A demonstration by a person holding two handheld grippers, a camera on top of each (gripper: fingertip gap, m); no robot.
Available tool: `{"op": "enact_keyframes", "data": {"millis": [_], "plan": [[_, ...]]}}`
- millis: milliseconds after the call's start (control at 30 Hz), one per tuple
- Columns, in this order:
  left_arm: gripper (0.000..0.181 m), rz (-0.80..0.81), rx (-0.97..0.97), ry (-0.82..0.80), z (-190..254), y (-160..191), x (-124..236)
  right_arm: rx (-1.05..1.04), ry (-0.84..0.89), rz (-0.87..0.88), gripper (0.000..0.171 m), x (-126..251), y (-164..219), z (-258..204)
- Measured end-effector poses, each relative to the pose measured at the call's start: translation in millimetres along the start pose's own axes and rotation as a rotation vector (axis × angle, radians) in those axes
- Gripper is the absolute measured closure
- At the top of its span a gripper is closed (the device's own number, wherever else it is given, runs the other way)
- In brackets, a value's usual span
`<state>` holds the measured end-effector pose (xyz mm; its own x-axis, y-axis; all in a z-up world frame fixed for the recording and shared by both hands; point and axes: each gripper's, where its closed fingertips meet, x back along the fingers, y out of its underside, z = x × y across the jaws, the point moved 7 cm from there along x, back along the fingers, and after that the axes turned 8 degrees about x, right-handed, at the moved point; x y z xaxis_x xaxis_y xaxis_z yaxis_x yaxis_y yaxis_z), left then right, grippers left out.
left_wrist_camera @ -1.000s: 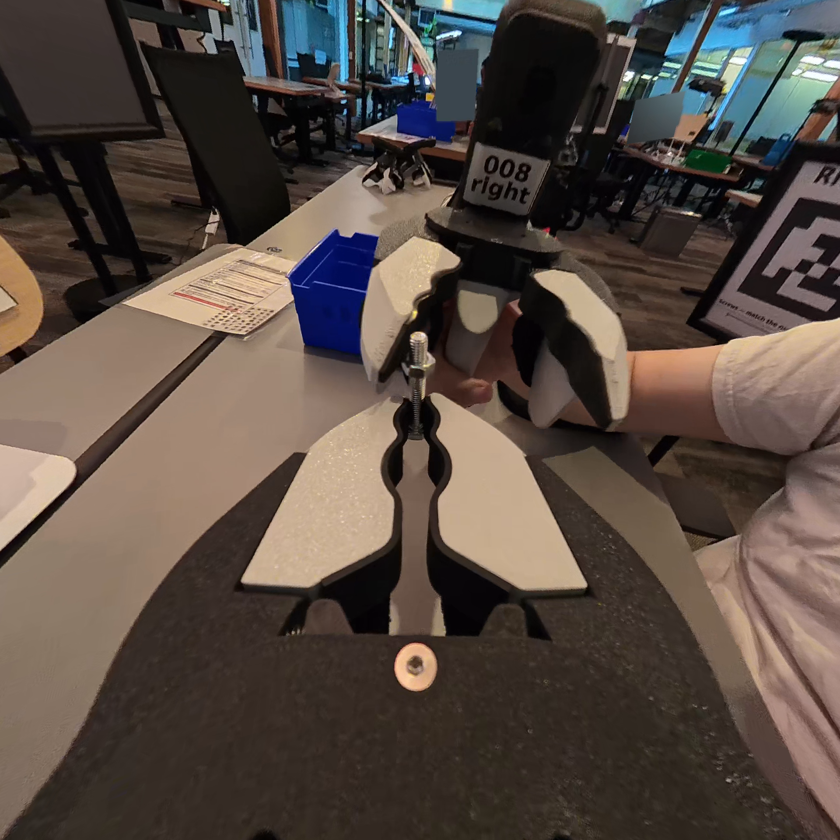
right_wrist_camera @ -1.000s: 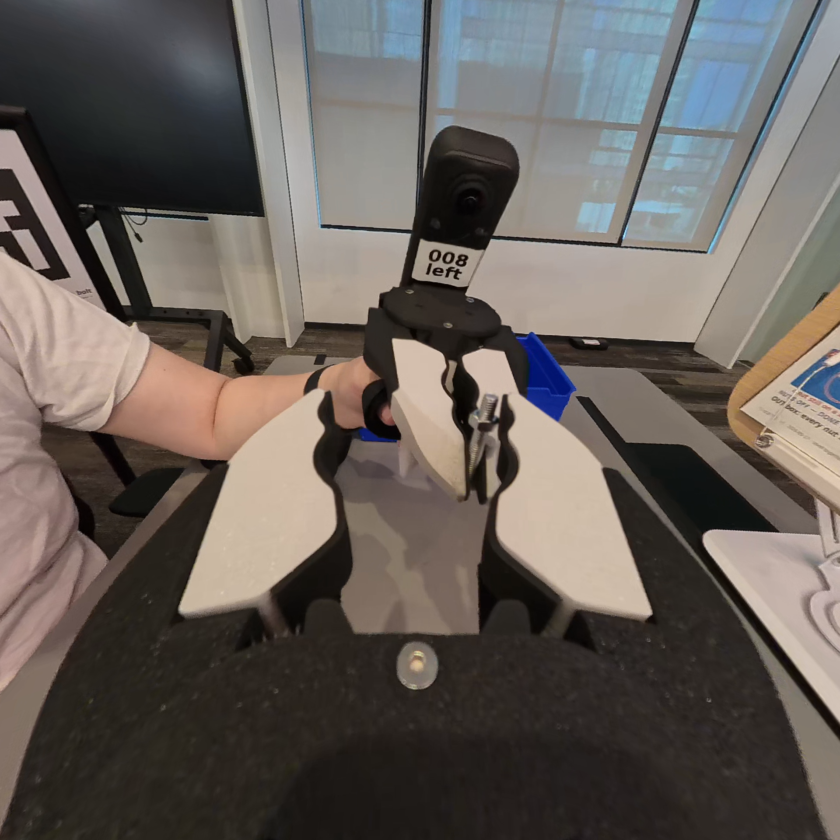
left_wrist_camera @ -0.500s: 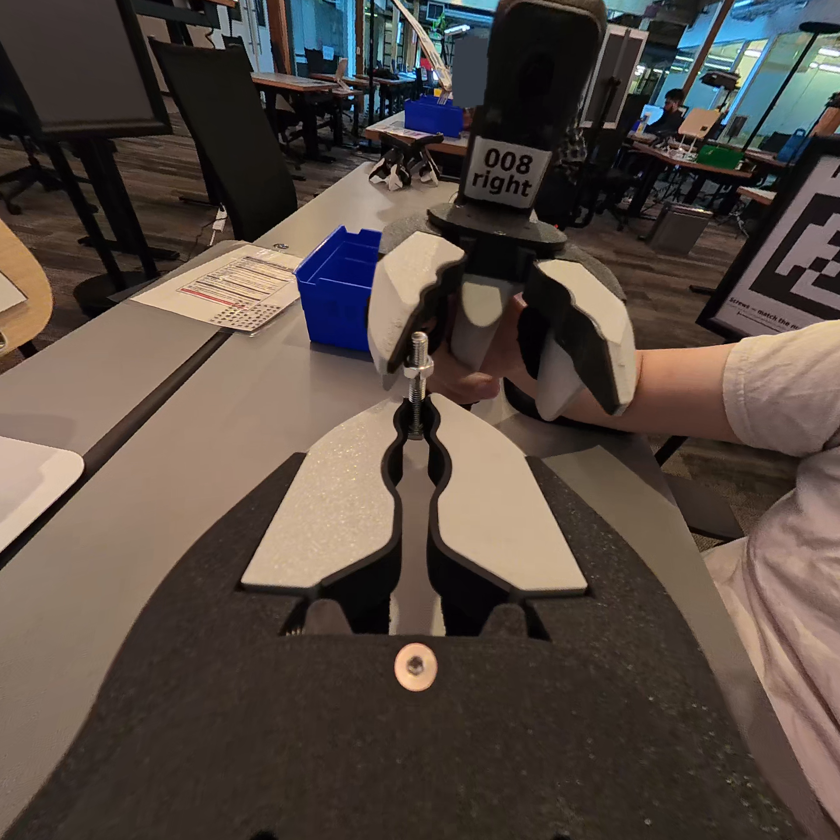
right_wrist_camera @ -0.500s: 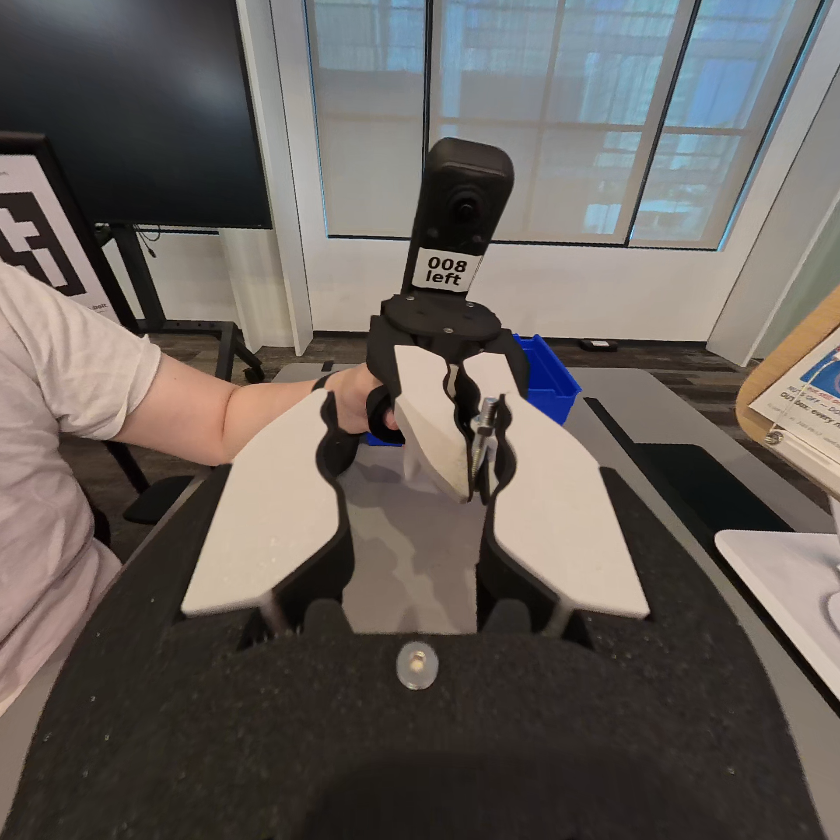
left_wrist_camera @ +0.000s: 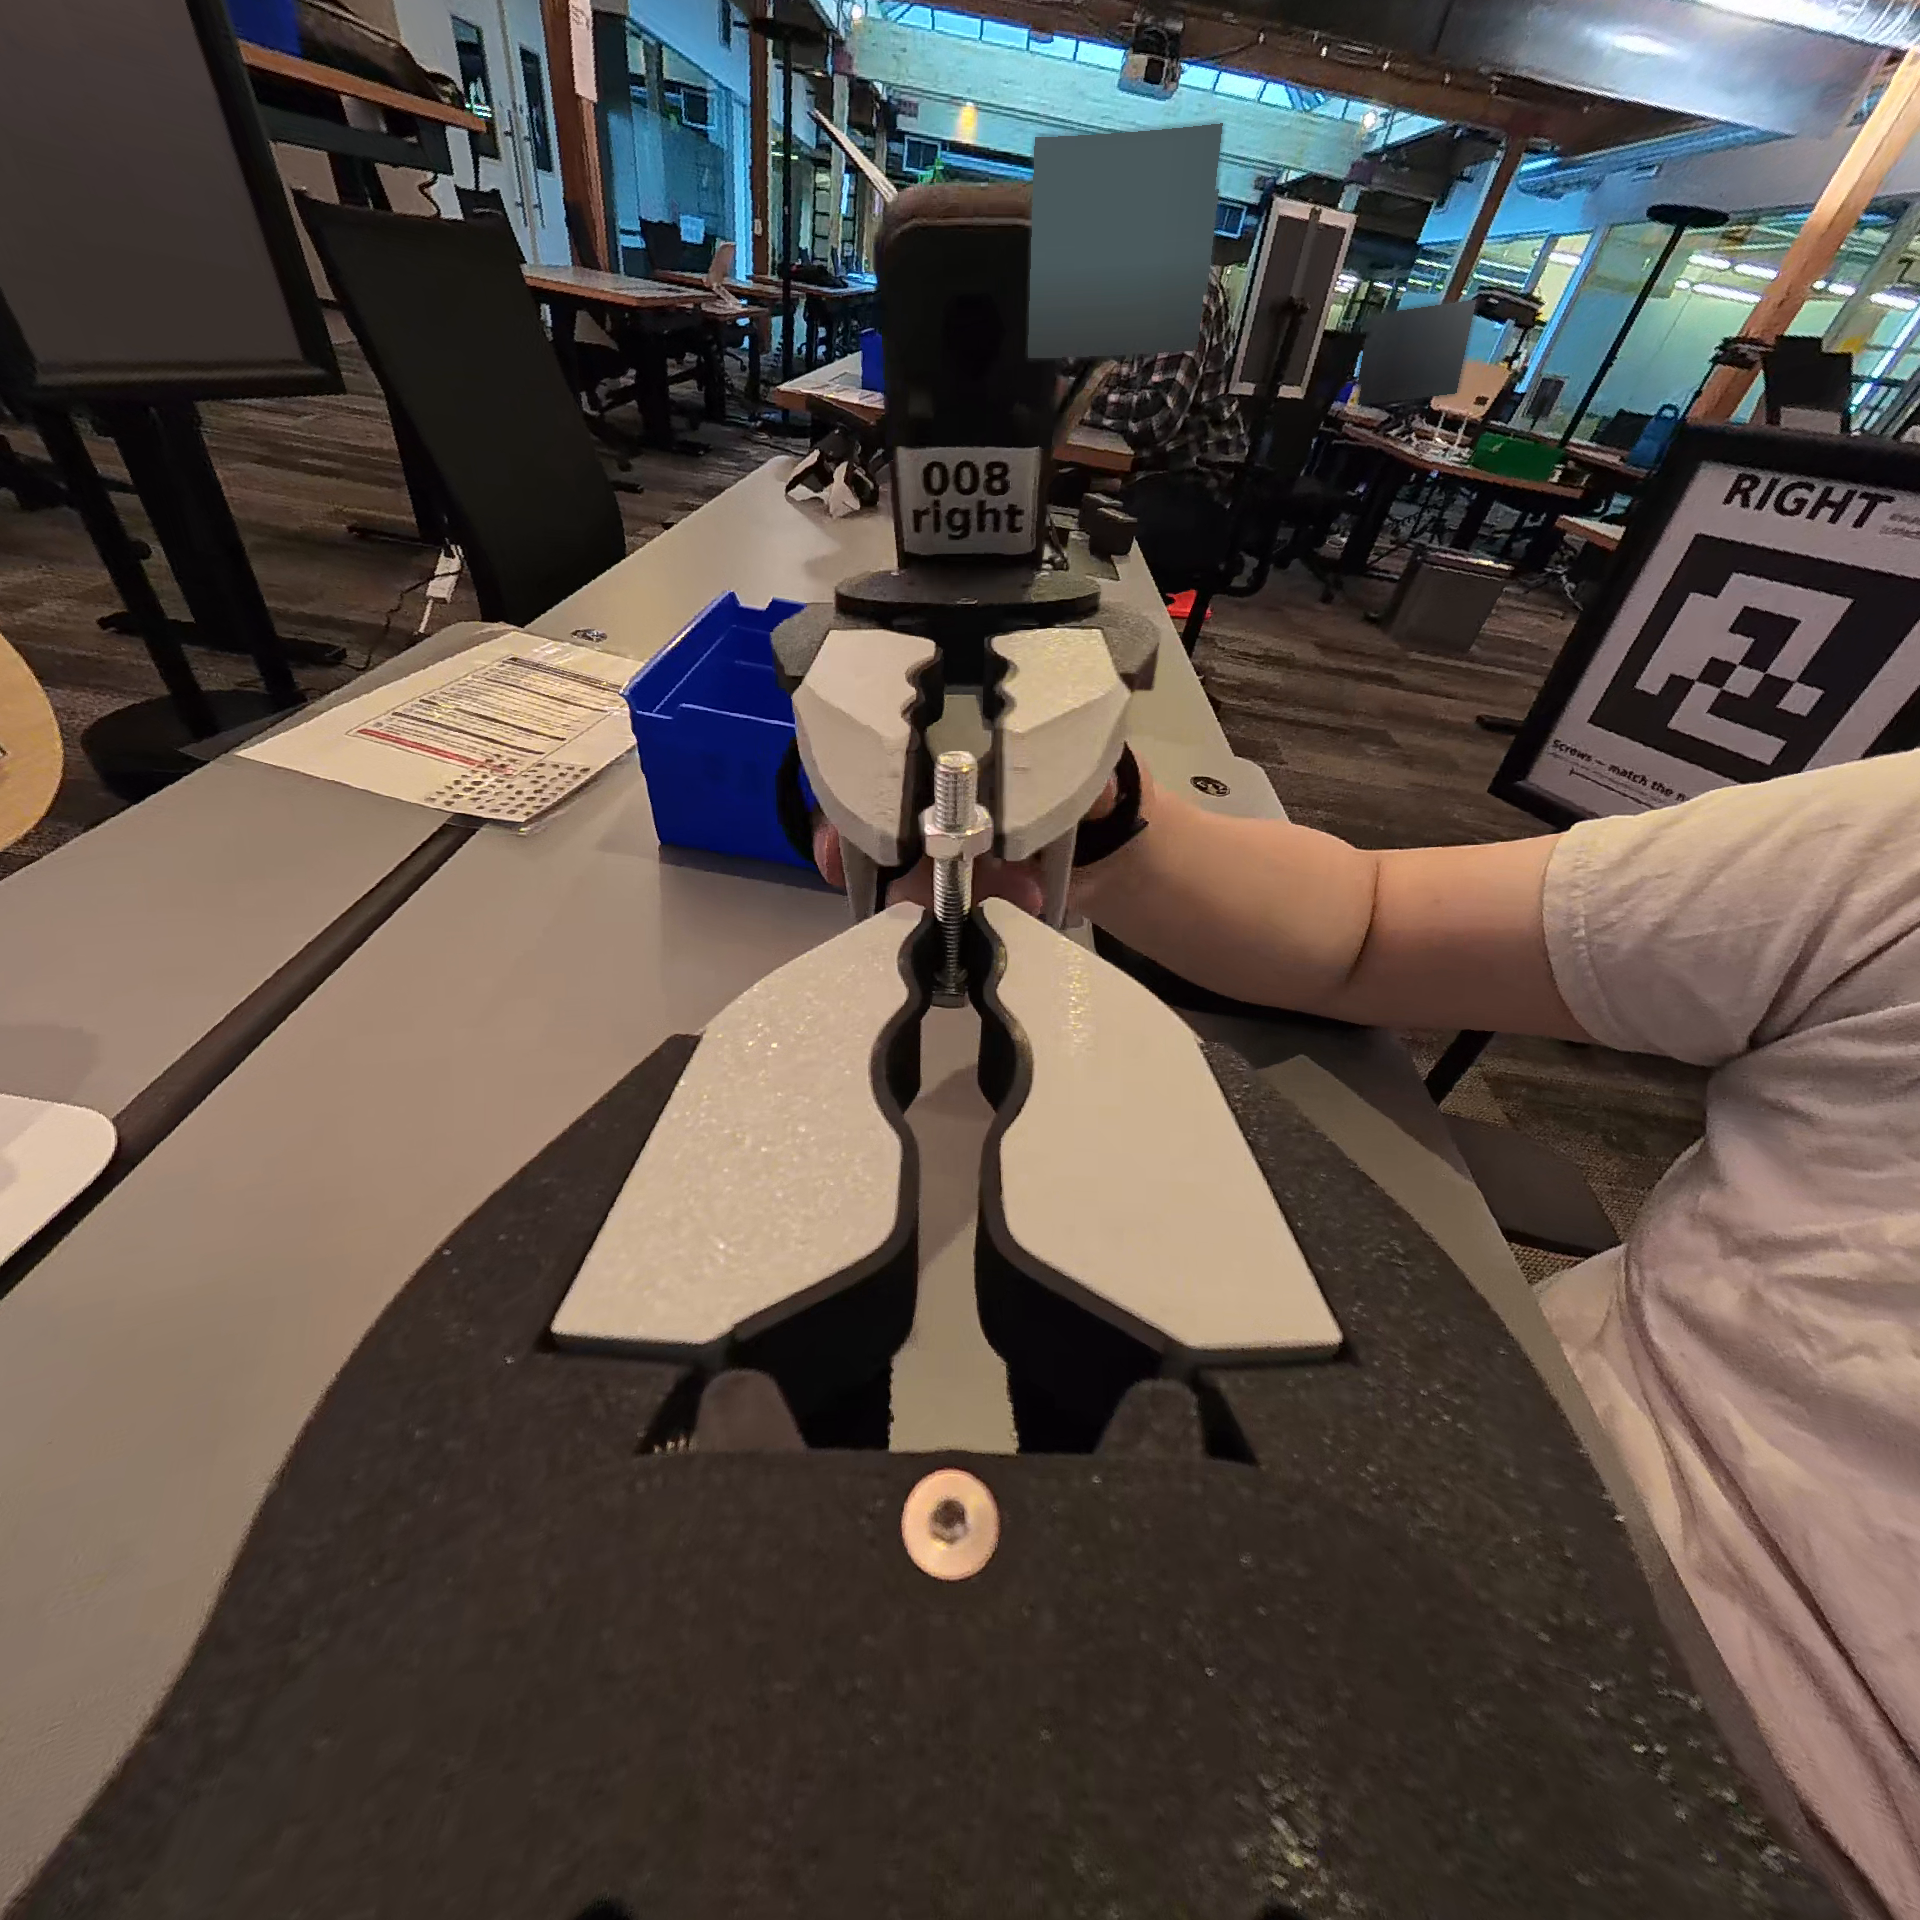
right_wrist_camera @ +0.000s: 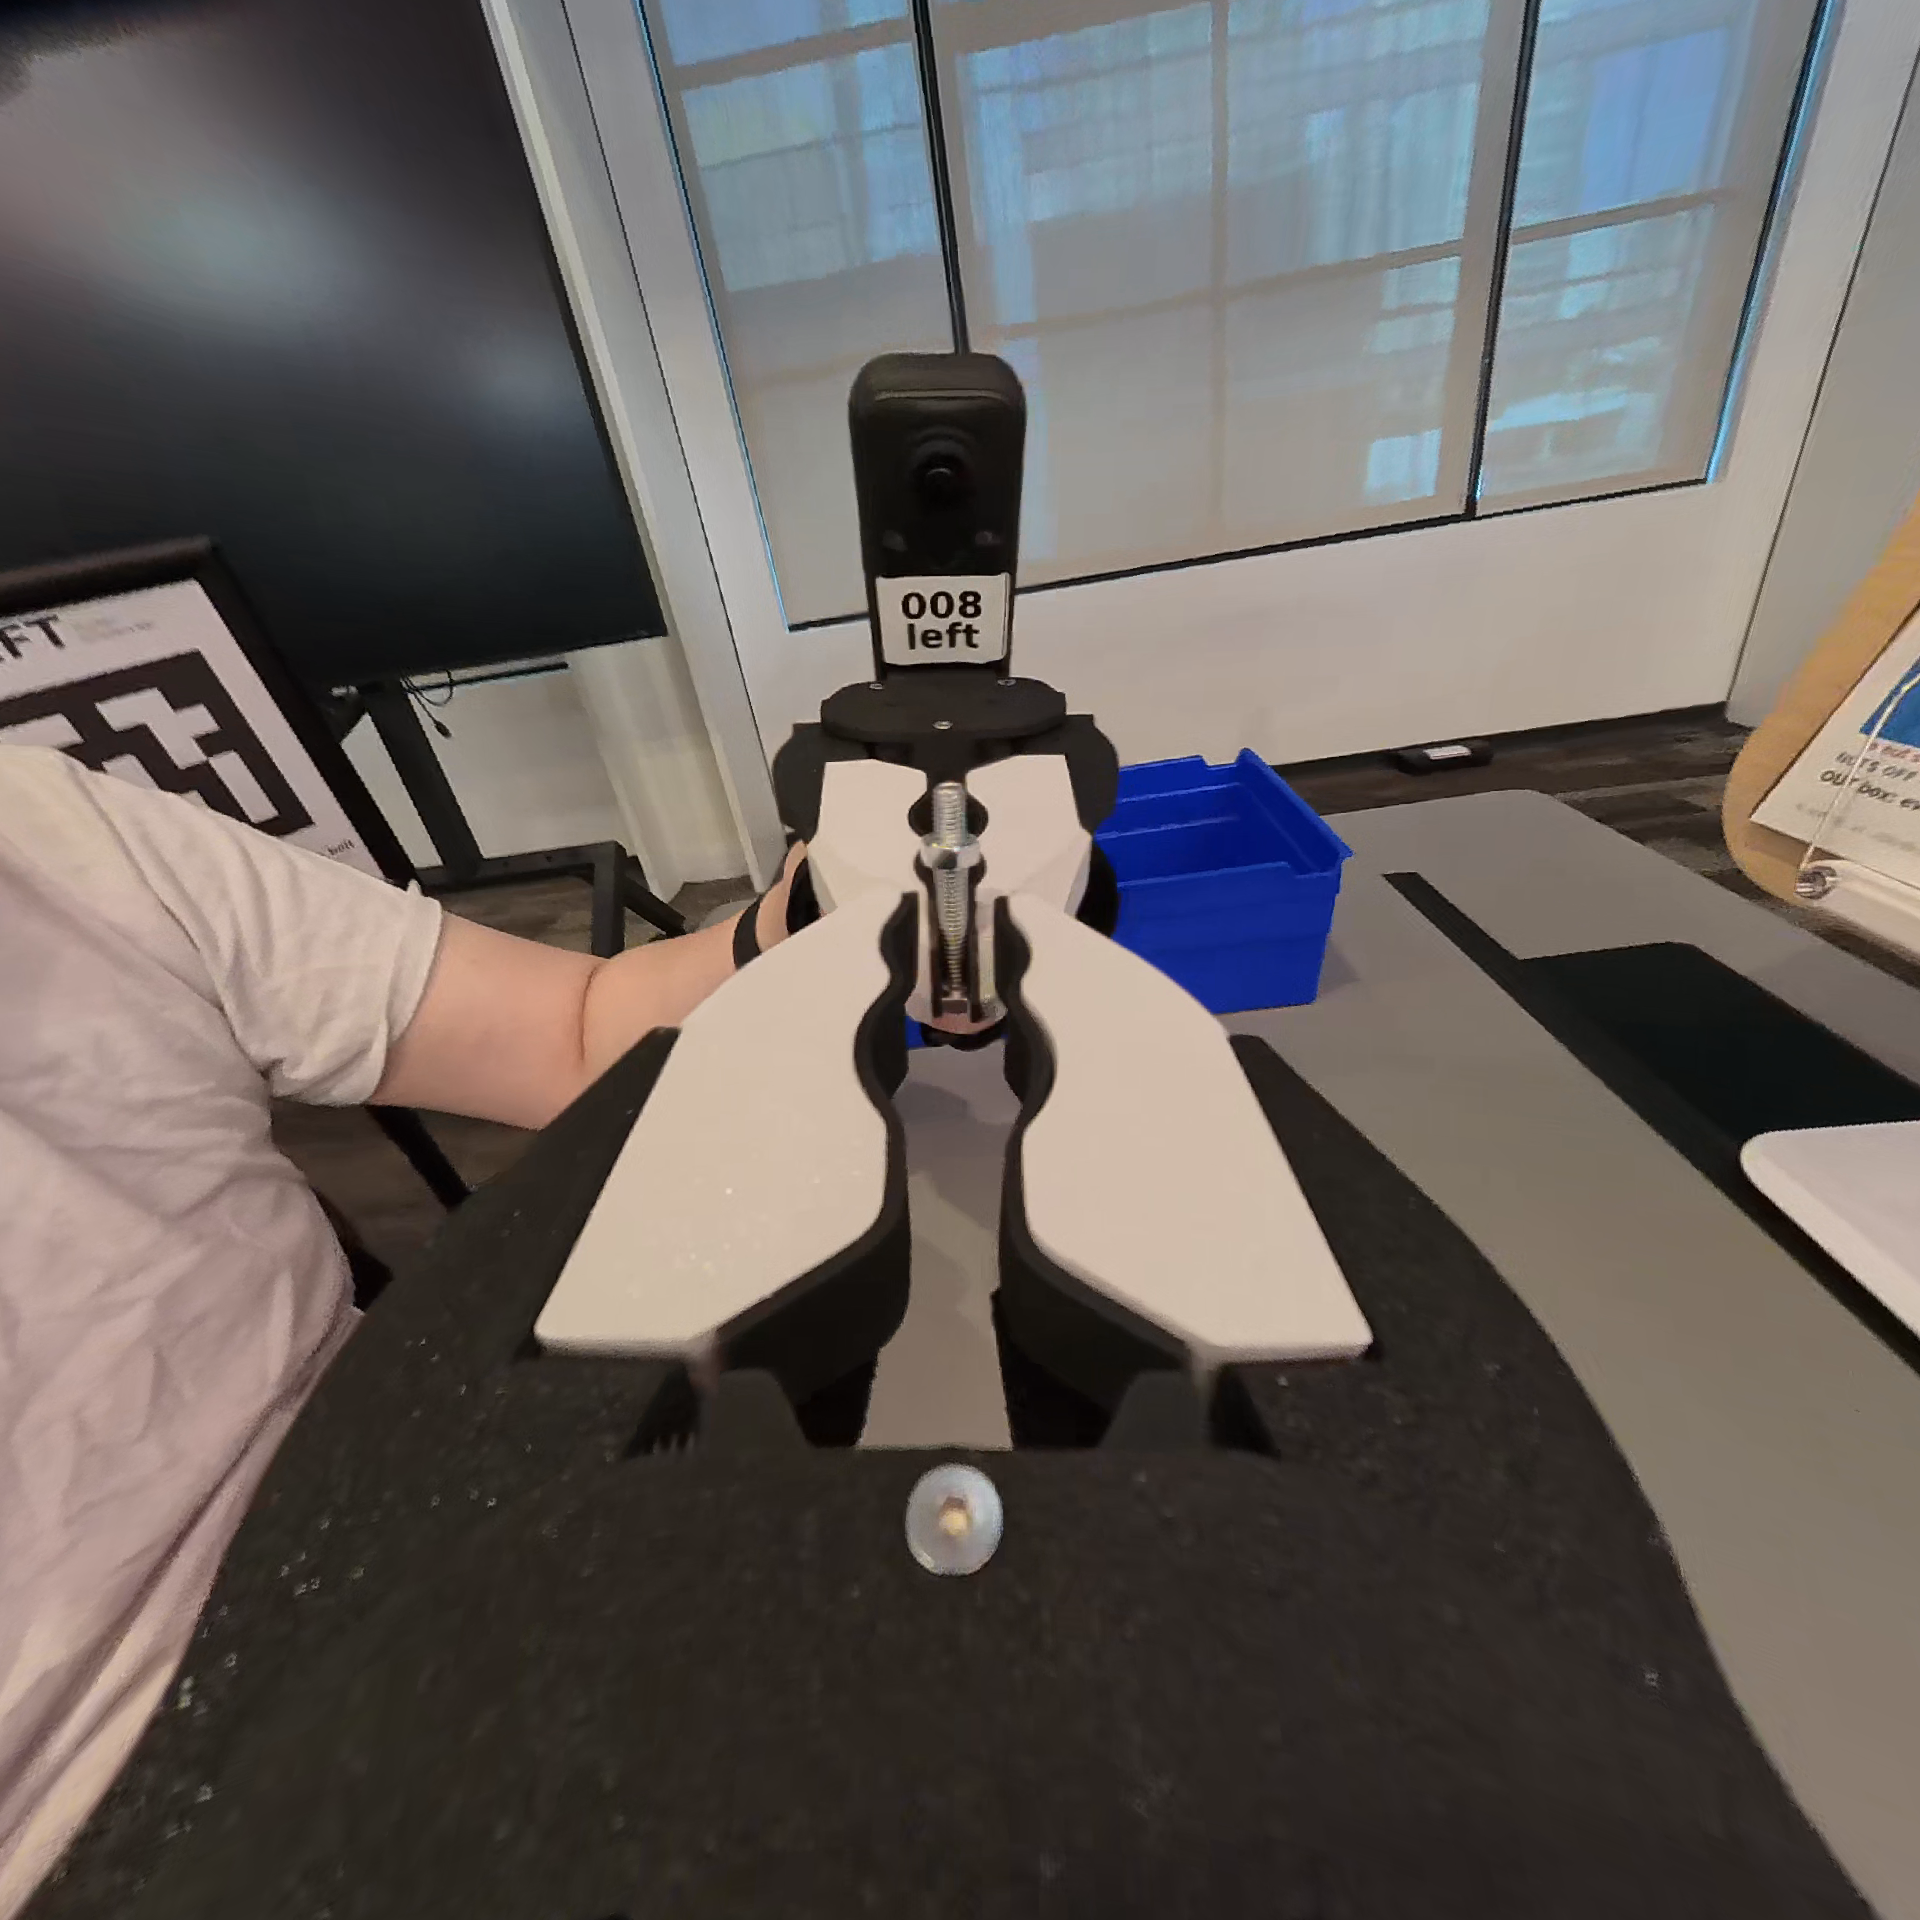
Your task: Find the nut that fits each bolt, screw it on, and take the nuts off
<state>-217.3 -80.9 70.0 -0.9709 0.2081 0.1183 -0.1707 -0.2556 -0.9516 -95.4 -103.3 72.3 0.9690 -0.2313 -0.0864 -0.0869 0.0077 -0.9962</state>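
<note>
A silver bolt (left_wrist_camera: 952,894) stands upright, with a hex nut (left_wrist_camera: 956,826) threaded partway down it. My left gripper (left_wrist_camera: 951,925) is shut on the bolt's lower end, at its head. My right gripper (left_wrist_camera: 956,844) faces it from the far side, and its jaws are closed on the nut. In the right wrist view my right gripper (right_wrist_camera: 951,914) has the bolt (right_wrist_camera: 948,935) between its tips, with the nut (right_wrist_camera: 951,857) at the tip ends. The left gripper (right_wrist_camera: 951,997) beyond holds the bolt head. Both are held above the grey table (left_wrist_camera: 416,1039).
A blue bin (left_wrist_camera: 707,748) stands just behind the grippers; it also shows in the right wrist view (right_wrist_camera: 1216,894). A printed sheet (left_wrist_camera: 488,717) lies to the left of the bin. A white tray corner (right_wrist_camera: 1849,1195) and a marker sign (left_wrist_camera: 1745,644) stand at the edges. The tips of both grippers are at nearly the same place.
My right gripper was open and tilted beside the bolt; it has swung square to the left gripper and closed on the nut. The left gripper still holds the bolt.
</note>
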Motion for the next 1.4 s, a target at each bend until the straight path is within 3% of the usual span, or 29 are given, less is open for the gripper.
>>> {"op": "enact_keyframes", "data": {"millis": [333,600,1000,1167,1400], "plan": [[0.177,-0.030,-0.011,0.006,3,2,-4,-0.009,-0.028,-0.017,0.156,-6,5,-3],[0.176,-0.043,0.004,0.021,2,3,-4,-0.017,-0.032,0.000,0.166,-5,6,-3],[0.156,0.002,-0.003,-0.035,-4,0,0,-0.028,-0.018,0.013,0.166,-3,7,1],[0.151,-0.100,-0.020,-0.058,-5,8,-4,-0.025,-0.012,0.030,0.166,1,3,2],[0.168,-0.103,-0.018,-0.020,-3,15,-14,-0.012,-0.017,0.018,0.166,1,3,1]]}}
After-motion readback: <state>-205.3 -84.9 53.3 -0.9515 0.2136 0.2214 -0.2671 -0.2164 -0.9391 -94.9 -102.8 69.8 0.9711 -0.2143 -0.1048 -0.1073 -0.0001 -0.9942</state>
